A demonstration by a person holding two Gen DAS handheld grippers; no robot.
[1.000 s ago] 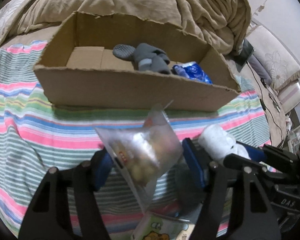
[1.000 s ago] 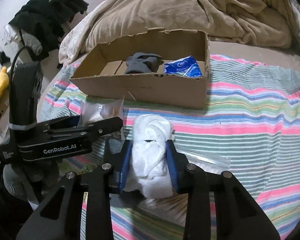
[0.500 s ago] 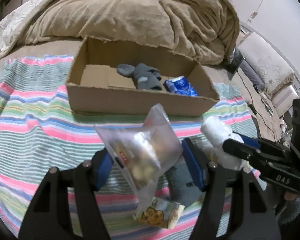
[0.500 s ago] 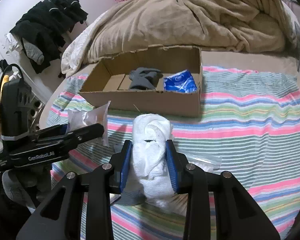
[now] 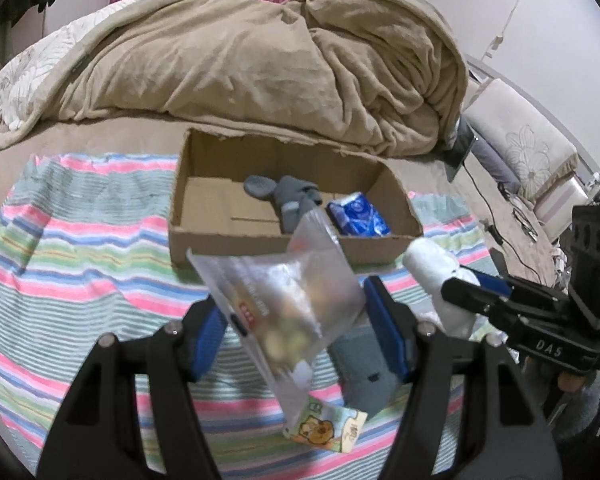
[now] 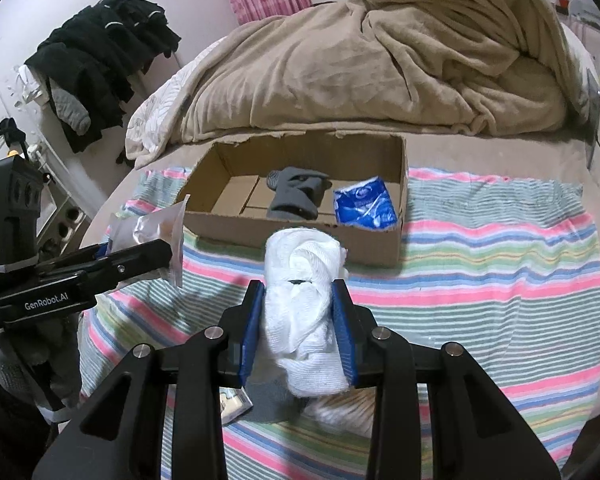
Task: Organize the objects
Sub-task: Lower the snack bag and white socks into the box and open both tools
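My left gripper (image 5: 296, 316) is shut on a clear plastic snack bag (image 5: 284, 300) and holds it above the striped cloth. My right gripper (image 6: 300, 308) is shut on a rolled white sock (image 6: 304, 304); it also shows in the left wrist view (image 5: 436, 276). An open cardboard box (image 5: 260, 248) stands ahead on the bed, holding a grey sock (image 5: 292, 196) and a blue packet (image 5: 358, 216). In the right wrist view the box (image 6: 300, 240) lies just beyond the white sock, with the snack bag (image 6: 148, 228) to its left.
A striped cloth (image 5: 60, 264) covers the bed. A beige blanket (image 5: 260, 64) is heaped behind the box. Below the grippers lie a grey sock (image 5: 364, 376), a small cartoon packet (image 5: 324, 428) and white fabric (image 6: 348, 412). Black clothes (image 6: 100, 48) hang at left.
Both grippers have lifted and drawn back from the box with their loads, so the box looks smaller and farther. The grip on each thing is unchanged.
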